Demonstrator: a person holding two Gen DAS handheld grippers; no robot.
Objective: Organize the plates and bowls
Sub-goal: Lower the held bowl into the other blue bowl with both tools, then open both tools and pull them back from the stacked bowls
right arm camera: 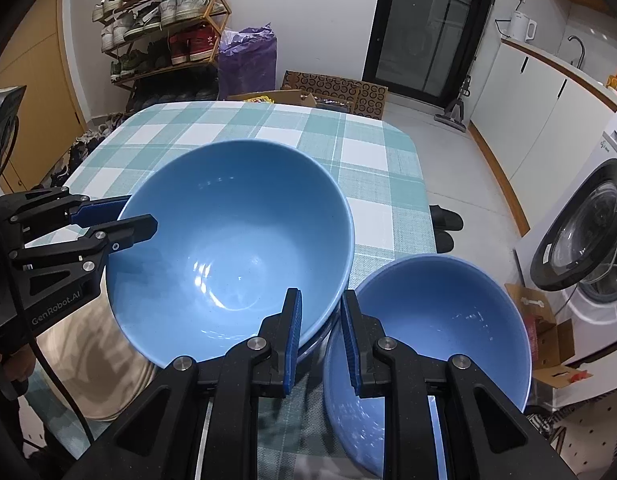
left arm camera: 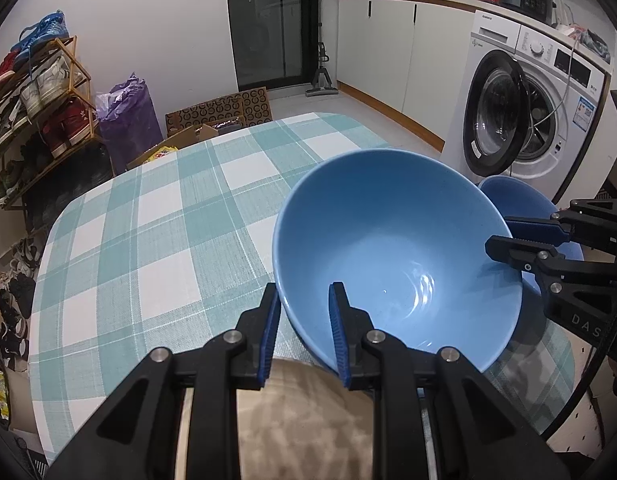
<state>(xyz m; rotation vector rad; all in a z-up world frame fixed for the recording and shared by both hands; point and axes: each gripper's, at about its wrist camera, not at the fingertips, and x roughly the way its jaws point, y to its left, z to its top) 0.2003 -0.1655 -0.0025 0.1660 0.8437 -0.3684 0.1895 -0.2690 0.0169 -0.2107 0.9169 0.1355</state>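
A rounded-corner table (right arm camera: 372,168) fills the middle of both views, covered by a woven cloth in a teal-and-white check with a fine ribbed weave. Above it, the large bowl (right arm camera: 236,240) is a deep, round, glossy pale-blue ceramic piece, its smooth inside catching bright streaks of light; it hangs tilted over the near edge of the table, carried from two sides. The left gripper (left arm camera: 304,320), black angular plastic with ridged blue pads, pinches the bowl's near rim, one pad outside the wall and one inside. The right gripper (right arm camera: 320,332) pinches the opposite rim of the same bowl in the same way, its left pad inside the wall. Just beside the large bowl, on the right gripper's side, the smaller bowl (right arm camera: 440,340) has the same blue glaze and rounded form, a shade darker and speckled with small reflections; it sits lower, at the table's near corner, its rim touching or nearly touching the larger one's wall, which I cannot tell. In the left wrist view it shows only as a curved sliver behind the large bowl.
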